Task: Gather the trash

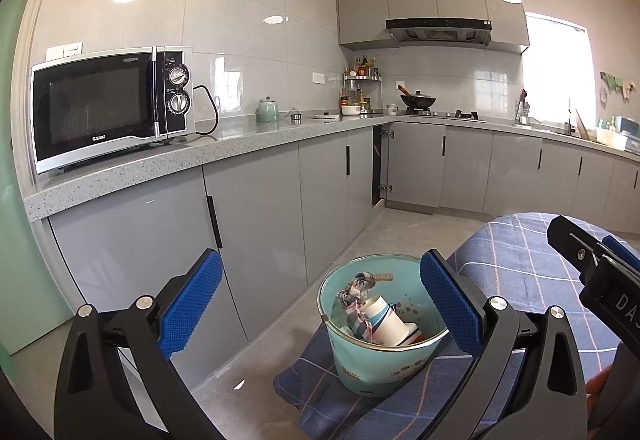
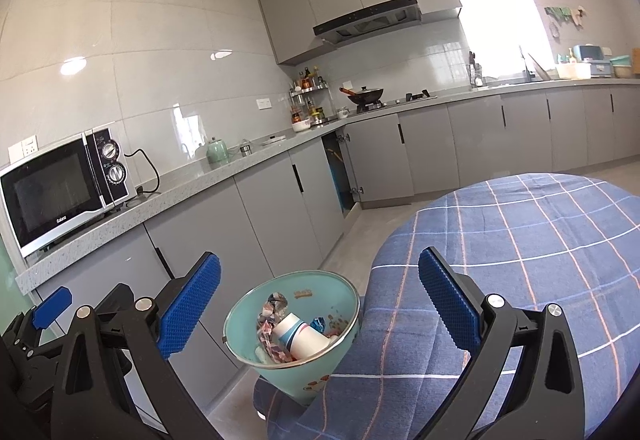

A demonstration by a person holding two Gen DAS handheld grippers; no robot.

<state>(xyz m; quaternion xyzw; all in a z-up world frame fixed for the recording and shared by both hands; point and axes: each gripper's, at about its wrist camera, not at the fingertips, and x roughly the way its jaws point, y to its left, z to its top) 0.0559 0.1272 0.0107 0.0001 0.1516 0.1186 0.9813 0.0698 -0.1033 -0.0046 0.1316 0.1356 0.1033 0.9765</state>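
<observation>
A teal bucket stands by the edge of a table draped in a blue checked cloth. Inside lie a white paper cup with blue stripes and crumpled wrappers. My left gripper is open and empty, above and just before the bucket. My right gripper is open and empty too, above the same bucket, whose cup and wrappers show inside. The right gripper's body shows at the right of the left wrist view; the left gripper shows at the lower left of the right wrist view.
Grey cabinets under a speckled counter run along the left, close to the bucket. A microwave stands on the counter. A corner cabinet door is ajar. Grey floor lies between cabinets and table.
</observation>
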